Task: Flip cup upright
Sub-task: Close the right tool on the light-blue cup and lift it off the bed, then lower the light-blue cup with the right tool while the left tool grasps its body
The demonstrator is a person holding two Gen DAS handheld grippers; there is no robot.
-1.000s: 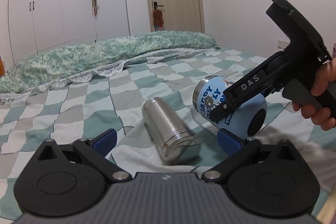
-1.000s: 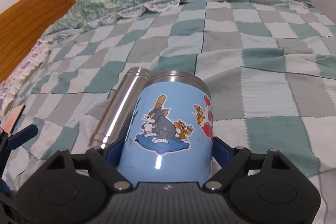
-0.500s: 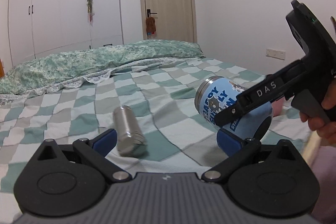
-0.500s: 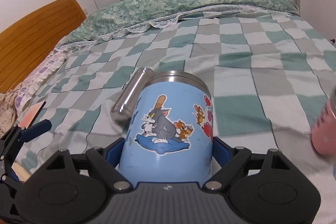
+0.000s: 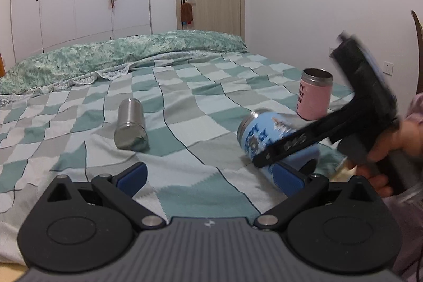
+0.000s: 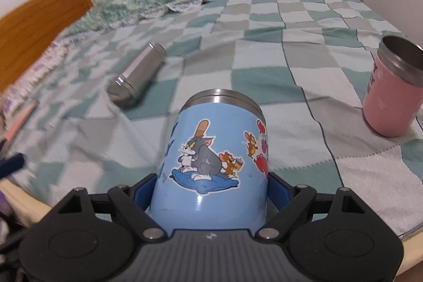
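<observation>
- The blue cup (image 6: 211,165) is a stiff steel mug with a smooth painted wall, probably light while empty but slippery, so the best hold is across its lower body, near the base, where the pads sit flat
- The right gripper (image 6: 211,192) has its jaws closed on exactly that part, one blue pad on each side, with the steel rim pointing away from the camera
- In the left view the blue cup (image 5: 267,139) is tilted on its side just above the bed (image 5: 185,107), near an upright pink cup (image 5: 314,99) and well apart from a steel bottle (image 5: 130,128) lying flat
- The right hand (image 5: 391,149) holds its tool angled downward; a wrist turn looks needed to bring the rim up
- The left gripper (image 5: 208,176) hovers low with jaws wide and empty
</observation>
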